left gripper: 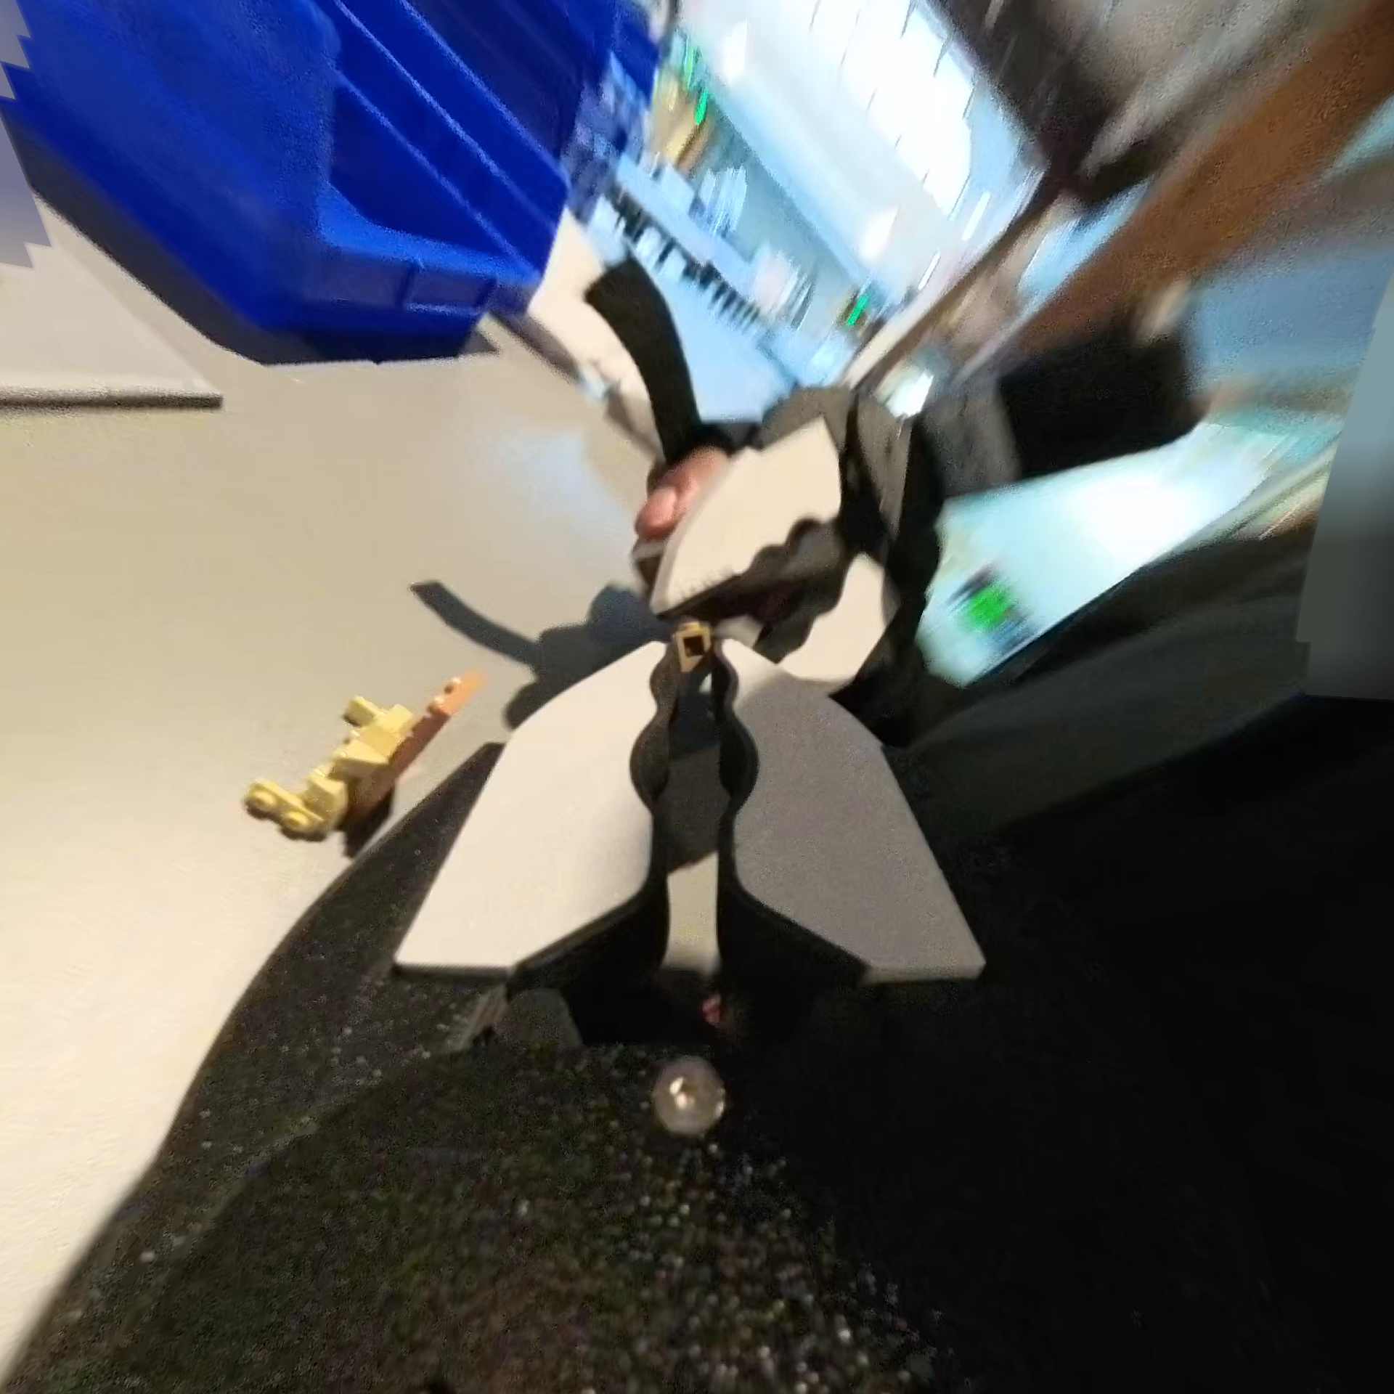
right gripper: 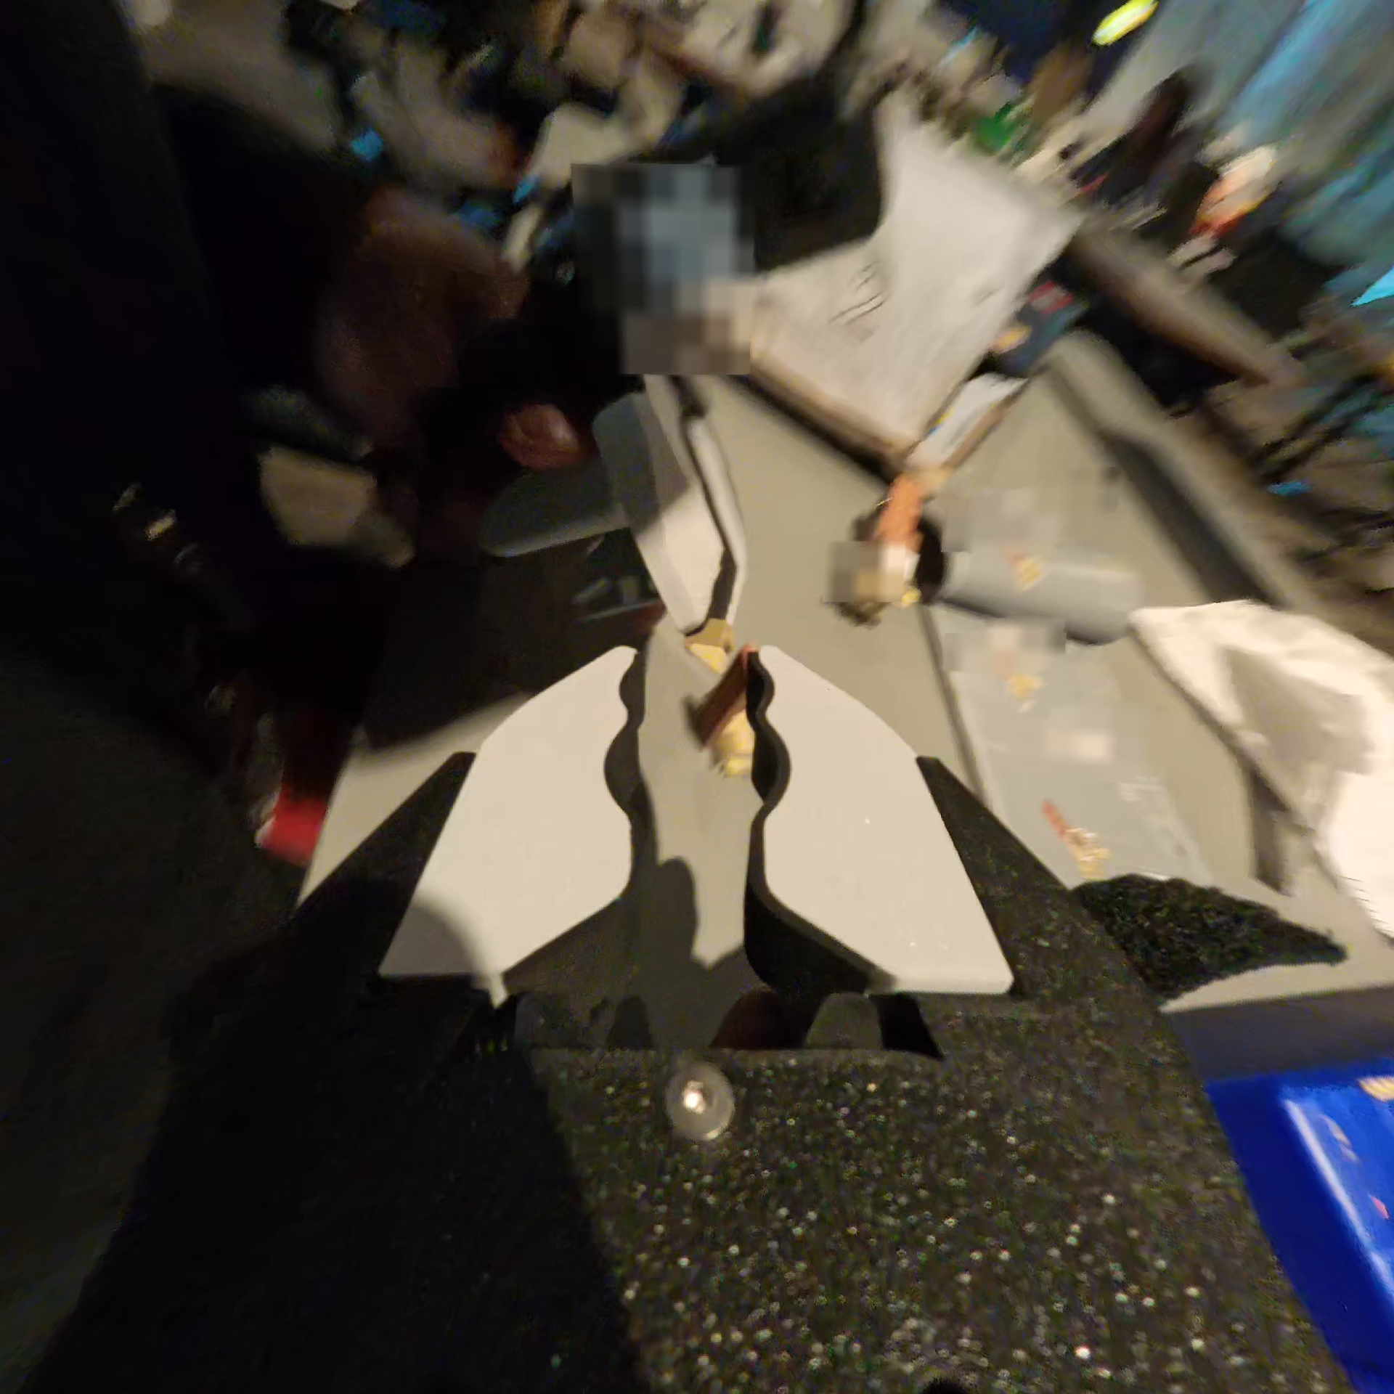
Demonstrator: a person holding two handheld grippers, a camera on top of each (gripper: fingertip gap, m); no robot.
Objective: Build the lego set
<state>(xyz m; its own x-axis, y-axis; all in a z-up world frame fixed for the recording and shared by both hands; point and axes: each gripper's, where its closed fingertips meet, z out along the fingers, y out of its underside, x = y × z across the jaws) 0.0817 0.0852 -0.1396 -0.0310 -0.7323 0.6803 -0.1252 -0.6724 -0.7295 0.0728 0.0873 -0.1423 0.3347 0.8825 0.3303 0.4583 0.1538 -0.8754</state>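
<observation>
My left gripper [left gripper: 690, 667] is shut on a small tan lego piece [left gripper: 692, 647] with a square hole, held at its fingertips above the grey table [left gripper: 226, 566]. A tan and brown lego assembly [left gripper: 354, 762] lies on the table to its left. In the right wrist view my right gripper [right gripper: 698, 664] is open and empty, and the assembly [right gripper: 724, 716] shows in the gap by the right finger [right gripper: 845, 815], on the table below. The left gripper [right gripper: 679, 528] faces it from beyond with the tan piece [right gripper: 709, 637]. The right gripper [left gripper: 754, 543] also shows in the left wrist view.
A blue bin [left gripper: 302, 188] stands at the back left of the table and also shows in the right wrist view [right gripper: 1320, 1207]. A crumpled white bag [right gripper: 1282, 716] and loose small pieces [right gripper: 1079, 837] lie to the right. A person in a grey shirt [right gripper: 905, 302] is across the table. My left and right fingertips are right by each other.
</observation>
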